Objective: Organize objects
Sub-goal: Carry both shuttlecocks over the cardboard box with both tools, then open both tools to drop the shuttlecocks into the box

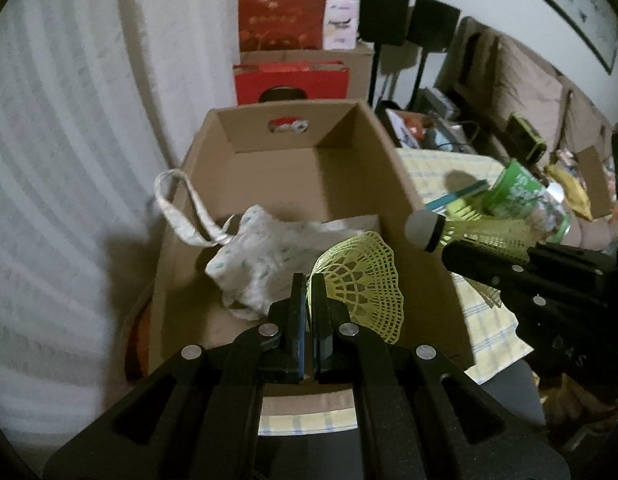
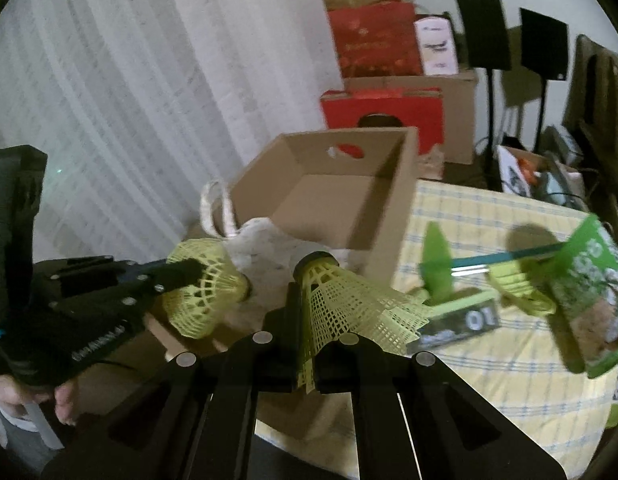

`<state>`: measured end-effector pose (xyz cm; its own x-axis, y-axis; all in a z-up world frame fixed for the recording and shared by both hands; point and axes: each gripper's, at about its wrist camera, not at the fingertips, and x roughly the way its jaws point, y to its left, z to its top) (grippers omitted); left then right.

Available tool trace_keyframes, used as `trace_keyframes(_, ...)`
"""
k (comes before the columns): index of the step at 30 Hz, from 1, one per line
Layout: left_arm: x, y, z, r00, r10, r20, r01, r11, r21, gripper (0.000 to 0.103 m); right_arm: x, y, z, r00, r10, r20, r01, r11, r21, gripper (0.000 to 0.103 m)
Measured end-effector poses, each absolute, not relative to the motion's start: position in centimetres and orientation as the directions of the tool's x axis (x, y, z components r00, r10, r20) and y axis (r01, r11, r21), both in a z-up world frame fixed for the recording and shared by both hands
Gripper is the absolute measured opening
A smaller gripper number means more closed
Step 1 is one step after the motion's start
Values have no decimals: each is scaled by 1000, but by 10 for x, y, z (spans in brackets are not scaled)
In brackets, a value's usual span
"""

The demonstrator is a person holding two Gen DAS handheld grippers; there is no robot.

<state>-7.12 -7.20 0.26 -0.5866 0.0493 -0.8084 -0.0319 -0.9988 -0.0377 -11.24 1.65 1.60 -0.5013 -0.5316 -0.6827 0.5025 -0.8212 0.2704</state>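
My left gripper (image 1: pixel 308 280) is shut on the skirt of a yellow-green plastic shuttlecock (image 1: pixel 363 288) and holds it over the near end of an open cardboard box (image 1: pixel 293 120). In the right wrist view the same left gripper (image 2: pixel 197 270) and its shuttlecock (image 2: pixel 205 292) are at the left. My right gripper (image 2: pixel 307 320) is shut on a second yellow-green shuttlecock (image 2: pixel 349 304), its cork pointing toward the box (image 2: pixel 405 184). That shuttlecock (image 1: pixel 469 232) and the right gripper (image 1: pixel 453 252) show at the right of the left wrist view. A white printed cloth bag (image 1: pixel 265 256) lies in the box.
The box stands on a table with a yellow checked cloth (image 2: pixel 489 360). On the cloth lie a green snack bag (image 2: pixel 589 292), a teal stick (image 2: pixel 505 258), a dark small box (image 2: pixel 457 322) and green items. Red gift boxes (image 2: pixel 383 114), cartons and speaker stands stand behind. A white curtain hangs at left.
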Motion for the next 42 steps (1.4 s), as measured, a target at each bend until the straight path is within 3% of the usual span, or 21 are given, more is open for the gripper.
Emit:
trace_keyframes(12, -74, -93, -10, -563, 29, -826, 22, -998, -51, 5, -125, -26, -2, -408, -483, -775, 530, -816, 229, 8)
trace_keyframes(15, -73, -96, -9, -565, 29, -825, 31, -998, -56, 17, -125, -26, -2, -395, -477, -785, 531, -816, 228, 30)
trace_keyframes(19, -72, -96, -9, -568, 34, -823, 31, -998, -63, 21, -123, -26, -2, -374, -473, -797, 531, -814, 234, 43)
trace_keyframes(23, -71, -94, -6, -573, 40, -819, 27, -997, -68, 25, -119, -23, 2, -384, -470, -795, 528, -818, 228, 43)
trace_keyframes(28, -67, -93, 1, -594, 40, -804, 28, -997, -70, 51, -112, -14, 8, -421, -458, -783, 515, -831, 209, 45)
trace_keyframes(32, -66, -91, 4, -595, 49, -802, 26, -996, -80, 52, -108, -4, 16, -472, -431, -769, 497, -851, 172, 56)
trace_keyframes(34, -65, -90, 5, -599, 48, -799, 28, -996, -81, 69, -107, 2, 19, -497, -416, -762, 484, -861, 155, 63)
trace_keyframes(35, -63, -89, 6, -608, 45, -793, 30, -996, -80, 72, -106, 4, 21, -508, -409, -758, 479, -866, 146, 64)
trace_keyframes(39, -62, -86, 9, -614, 55, -787, 23, -996, -87, 75, -106, 18, 25, -530, -402, -746, 461, -875, 144, 78)
trace_keyframes(42, -62, -81, 9, -612, 55, -789, 16, -996, -82, 76, -106, 32, 28, -548, -397, -736, 438, -886, 152, 80)
